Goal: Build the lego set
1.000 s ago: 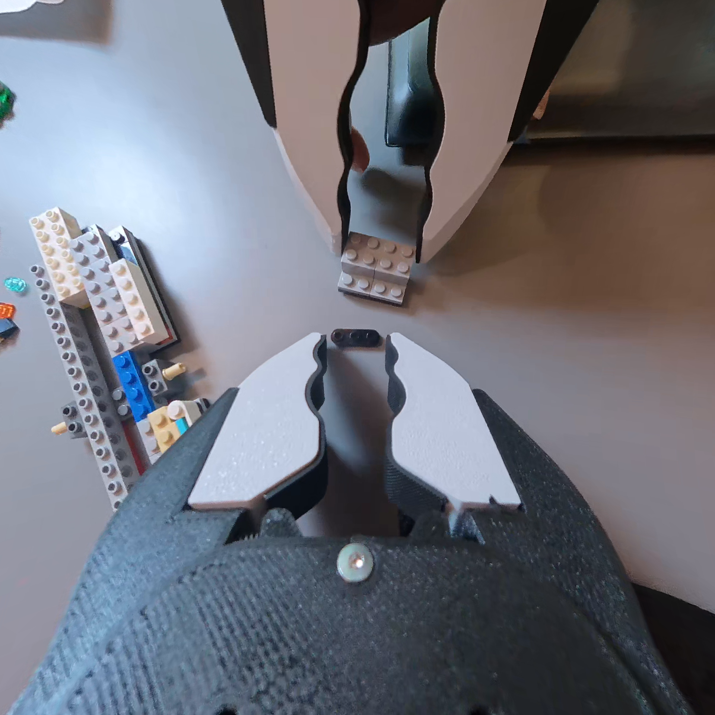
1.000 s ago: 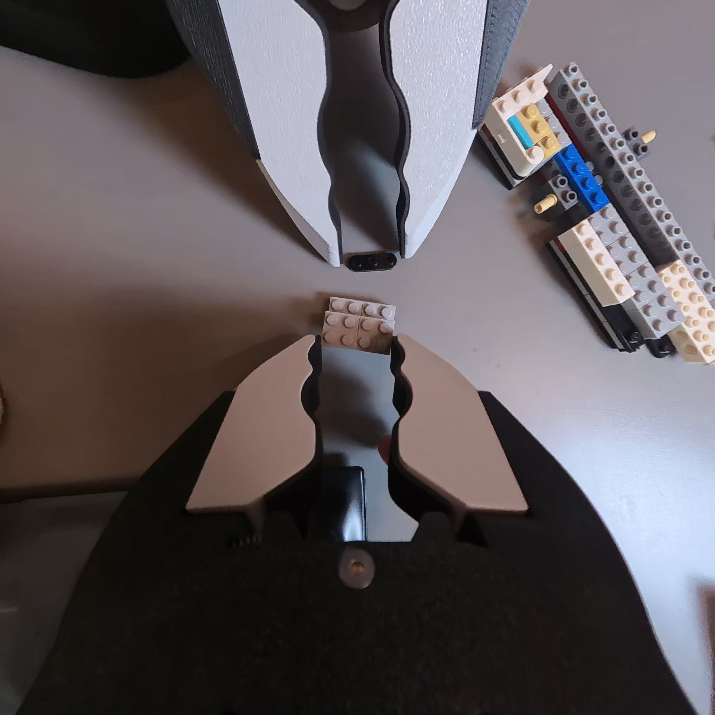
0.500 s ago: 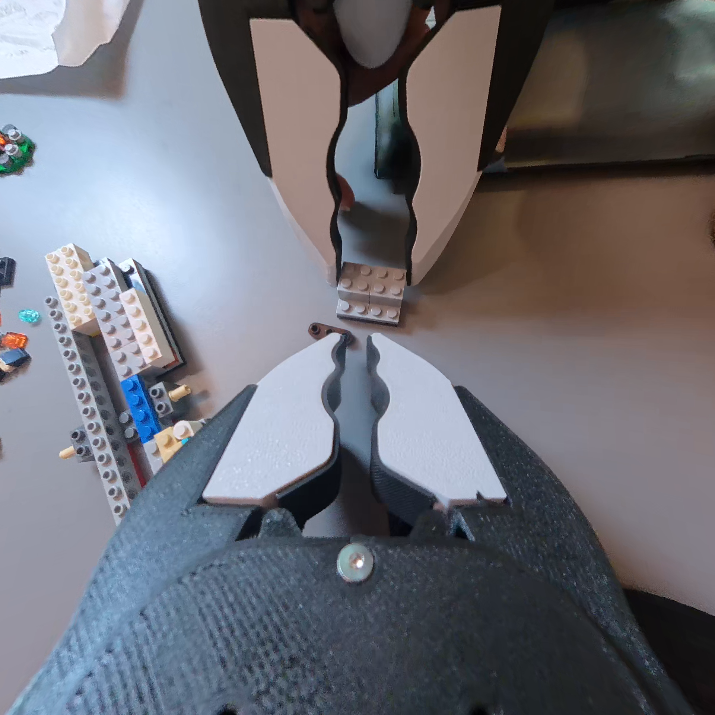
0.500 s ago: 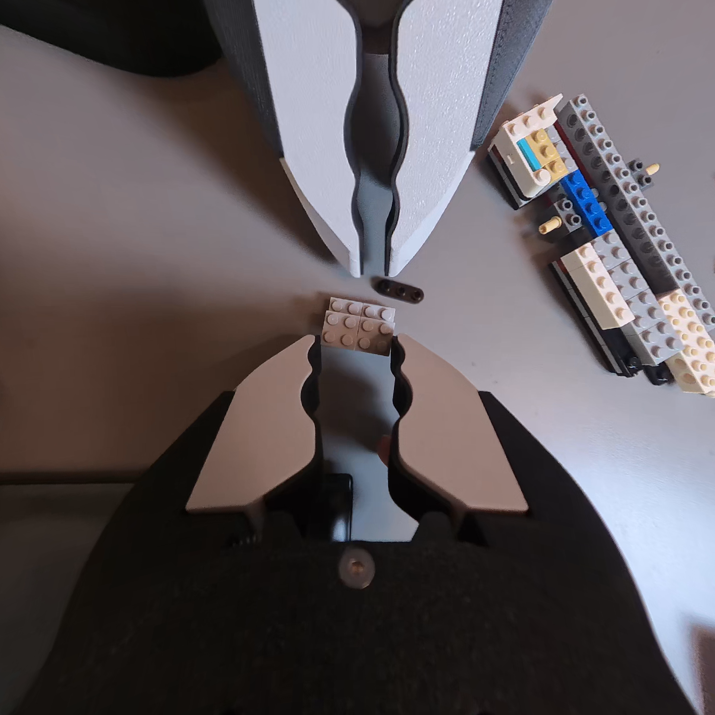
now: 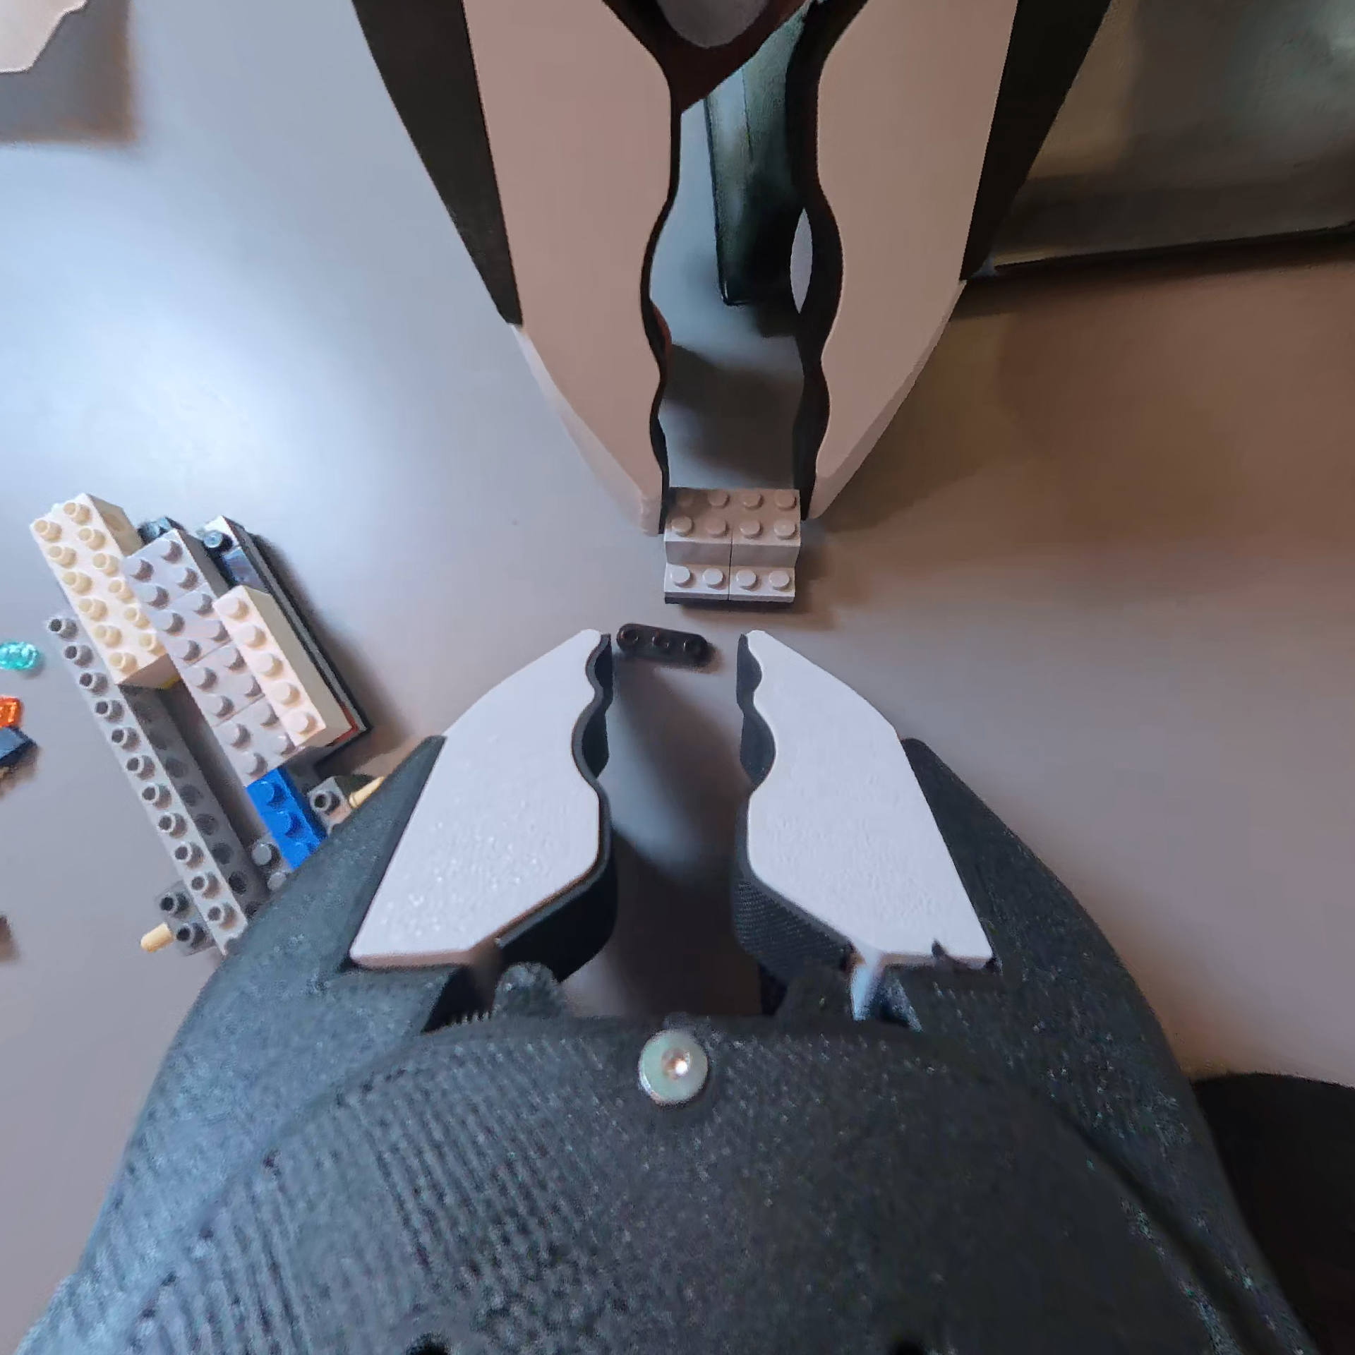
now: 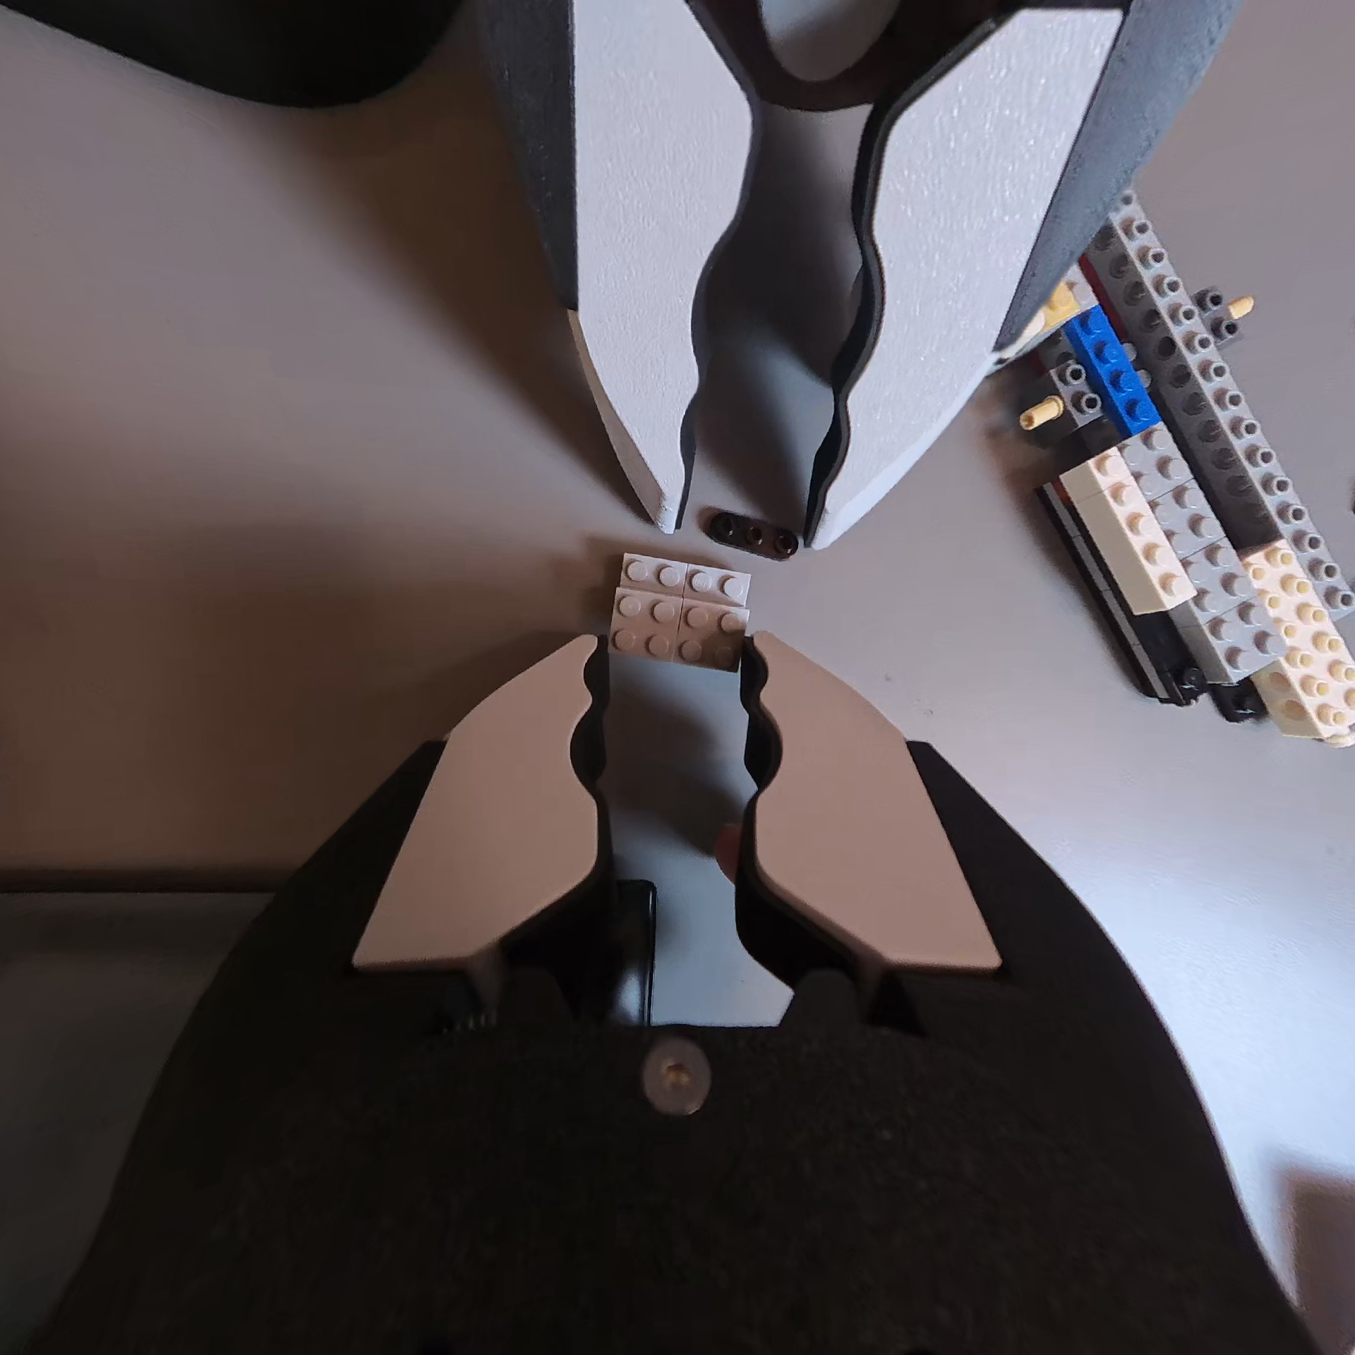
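Grey and bare in the middle, the desk point(image 5: 1100, 660) in the left wrist view carries a small black three-hole piece point(image 5: 665, 645) lying flat just ahead of the left tool point(image 5: 673, 649), whose fingers stand apart and grip nothing, while a long brick assembly point(image 5: 183, 704) lies off to one side. From the right wrist view, the right tool point(image 6: 676, 645) is partly open with its tips at either side of a small grey stepped brick block point(image 6: 678, 612), seemingly pinching it, and the black piece point(image 6: 753, 541) rests on the desk just beyond.
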The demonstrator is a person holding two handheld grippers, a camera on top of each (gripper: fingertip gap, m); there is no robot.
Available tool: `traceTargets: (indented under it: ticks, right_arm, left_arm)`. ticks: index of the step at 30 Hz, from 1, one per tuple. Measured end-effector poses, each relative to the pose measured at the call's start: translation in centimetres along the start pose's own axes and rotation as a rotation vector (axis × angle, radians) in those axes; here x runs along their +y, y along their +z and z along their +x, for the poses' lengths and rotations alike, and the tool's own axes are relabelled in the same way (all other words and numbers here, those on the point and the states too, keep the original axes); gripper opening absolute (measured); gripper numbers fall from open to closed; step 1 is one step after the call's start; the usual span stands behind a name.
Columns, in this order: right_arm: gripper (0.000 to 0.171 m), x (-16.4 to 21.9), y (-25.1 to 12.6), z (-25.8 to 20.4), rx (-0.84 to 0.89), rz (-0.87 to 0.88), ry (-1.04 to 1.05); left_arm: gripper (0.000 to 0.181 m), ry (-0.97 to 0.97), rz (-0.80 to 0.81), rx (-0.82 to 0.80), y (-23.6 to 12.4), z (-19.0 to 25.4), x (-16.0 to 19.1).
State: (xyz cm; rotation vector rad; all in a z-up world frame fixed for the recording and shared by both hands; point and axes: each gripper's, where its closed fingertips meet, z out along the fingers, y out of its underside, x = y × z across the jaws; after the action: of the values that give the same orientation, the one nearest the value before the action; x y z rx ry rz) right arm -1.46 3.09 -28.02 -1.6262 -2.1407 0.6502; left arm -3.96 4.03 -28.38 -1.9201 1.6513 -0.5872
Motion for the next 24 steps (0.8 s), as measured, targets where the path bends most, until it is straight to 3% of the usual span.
traceTargets:
  ticks: [1,12,19,24]
  right_arm:
    - [0.034,0.0,0.0,0.0,-0.001,0.001,0.0]
    - [0.034,0.1,-0.1,0.1,-0.02,0.019,0.016]
    - [0.034,0.0,-0.1,0.1,-0.022,0.022,0.017]
    - [0.034,0.0,-0.1,0.1,-0.025,0.026,0.022]
  left_arm:
    - [0.032,-0.003,-0.007,0.019,0.0,0.1,0.0]
    - [0.017,0.052,-0.016,0.096,0.3,0.4,-0.2]
    - [0.04,0.115,-0.015,0.153,-0.1,1.3,0.2]
    - [0.036,0.202,-0.023,0.227,-0.1,1.3,0.2]
